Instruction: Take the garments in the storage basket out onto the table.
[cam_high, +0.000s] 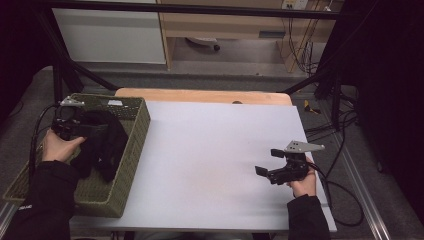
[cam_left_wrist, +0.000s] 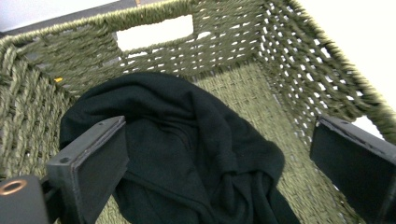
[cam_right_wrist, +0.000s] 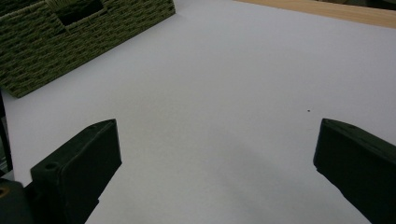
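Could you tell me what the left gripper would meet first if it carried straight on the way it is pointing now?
Most likely the black cloth in the green woven basket. The left gripper is open, its jaws either side of the bunched fabric; how near it is cannot be told.

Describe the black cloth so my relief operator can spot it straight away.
Look to the table's left edge, where a green woven basket sits. Inside lies the black cloth, crumpled under the open left gripper. It is the one soft, dark thing in there.

Garment (cam_high: 102, 142) lies in the basket (cam_high: 131, 150) — at the table's (cam_high: 210, 150) left edge.
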